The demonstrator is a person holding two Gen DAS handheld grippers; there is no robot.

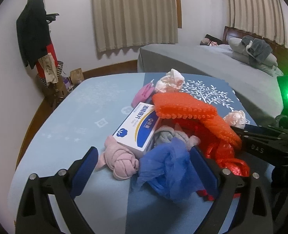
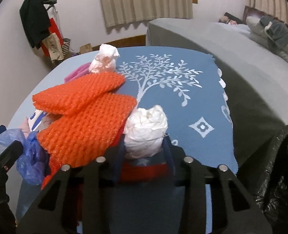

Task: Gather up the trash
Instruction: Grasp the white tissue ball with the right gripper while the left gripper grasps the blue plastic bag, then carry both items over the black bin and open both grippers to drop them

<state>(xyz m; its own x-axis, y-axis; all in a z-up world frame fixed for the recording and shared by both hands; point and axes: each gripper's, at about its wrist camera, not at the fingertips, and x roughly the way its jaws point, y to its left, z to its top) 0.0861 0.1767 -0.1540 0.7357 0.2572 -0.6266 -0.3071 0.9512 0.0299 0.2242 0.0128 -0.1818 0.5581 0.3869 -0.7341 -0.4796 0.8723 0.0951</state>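
Right wrist view: we find right hand-held gripper (image 2: 144,152) closed around white paper wad (image 2: 146,132), dead ahead. Left hand-held gripper (image 1: 144,161) open, blue plastic bag (image 1: 167,167) between fingers.

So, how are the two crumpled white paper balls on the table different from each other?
The near paper ball sits between the fingers of the right tongs, which close on it; the far paper ball is free, with no tongs near it. The near one lies on the dark blue cloth beside the orange net; the far one rests behind that net, by a pink item. Both are crumpled and whitish.
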